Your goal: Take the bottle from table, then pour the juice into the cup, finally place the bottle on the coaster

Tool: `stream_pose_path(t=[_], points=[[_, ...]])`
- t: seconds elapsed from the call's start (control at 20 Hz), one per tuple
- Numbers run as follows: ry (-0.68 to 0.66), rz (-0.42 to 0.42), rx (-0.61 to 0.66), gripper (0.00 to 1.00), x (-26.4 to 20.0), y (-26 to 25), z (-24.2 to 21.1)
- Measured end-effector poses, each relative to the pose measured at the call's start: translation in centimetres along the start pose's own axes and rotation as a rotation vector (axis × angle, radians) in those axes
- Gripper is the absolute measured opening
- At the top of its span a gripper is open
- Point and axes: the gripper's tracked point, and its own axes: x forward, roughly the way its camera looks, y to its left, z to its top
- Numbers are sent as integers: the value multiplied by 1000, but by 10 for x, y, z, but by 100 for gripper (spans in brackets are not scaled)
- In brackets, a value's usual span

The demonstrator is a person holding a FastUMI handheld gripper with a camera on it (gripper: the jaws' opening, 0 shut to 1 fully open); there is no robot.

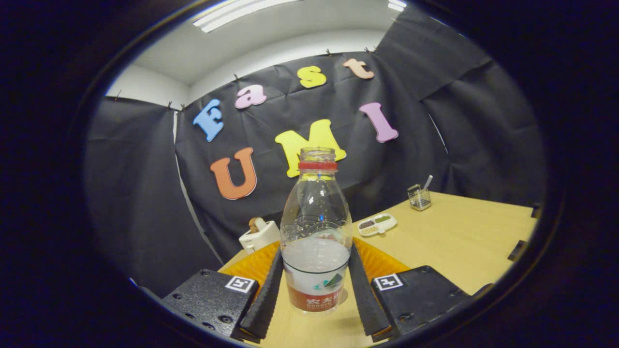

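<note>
1. Standing upright on the counter (454, 241), right between the two black ridged fingers (265, 295), is the clear plastic bottle (316, 232), uncapped, with a red ring around its neck.
2. Its label runs white over a red band; there is white print on the red part, too small and curved to read, and a small green-and-blue mountain-like mark above it.
3. Clear liquid sits in the lower part of the bottle, with the level just above the label.
4. The jaws (315, 295) flank the bottle at label height. Both ridged fingers lie right against its sides, the left one along the left wall, the right one along the right wall, so the jaws look clenched on the bottle.
5. Each finger mount carries a small square black-and-white marker on top.
6. Behind the bottle, an orange ribbed mat (382, 263) spreads across the counter and shows on both sides of the fingers.
7. Beyond the mat to the left stands a white box-shaped item (260, 236) with something brown on top.
8. To the right of the bottle, farther back, lies a small white tray (377, 224) with dark and green fillings.
9. Well beyond it sits a small clear container (419, 197) with a pale stick poking out.
</note>
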Motion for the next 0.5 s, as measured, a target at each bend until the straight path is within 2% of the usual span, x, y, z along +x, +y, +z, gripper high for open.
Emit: stream_pose_path(t=[0.15,0.3,0.5], points=[[-44,10,-87,75,11,5,-5],[-63,-24,-170,75,24,1,-19],[-72,-51,-208,75,43,1,-48]])
